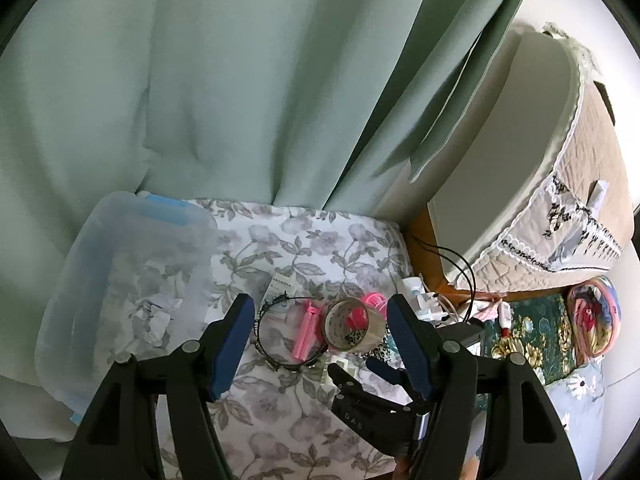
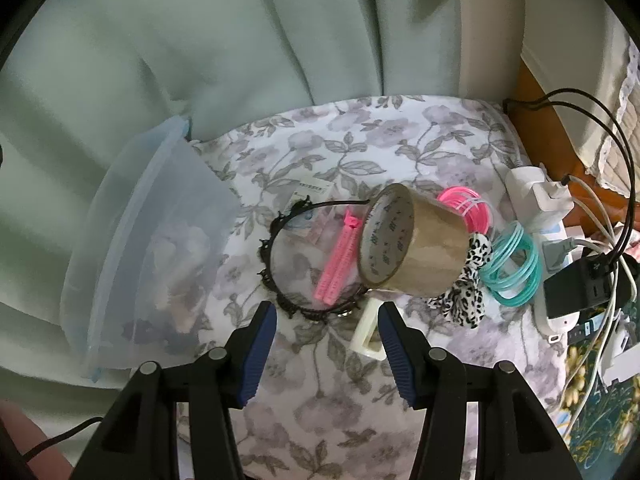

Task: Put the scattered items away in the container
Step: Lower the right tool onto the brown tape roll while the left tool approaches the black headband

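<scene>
The right tool point(image 2: 326, 318) hovers with its jaws apart and empty. The tape roll point(image 2: 412, 240) lies just ahead and slightly right of it on the bed point(image 2: 360, 136), lying on its side with its open core facing left toward the clear container point(image 2: 132, 264). The left tool point(image 1: 320, 328), also wide and empty, is farther off.

Left wrist camera looking steeply down between its own blue-padded fingers point(image 1: 240, 344), sitting higher and further back, right wrist camera tilting down closer in, both sharing the brown packing-tape roll point(image 2: 412, 244), black lace headband point(image 1: 276, 332) and translucent plastic container point(image 1: 120, 280)
</scene>
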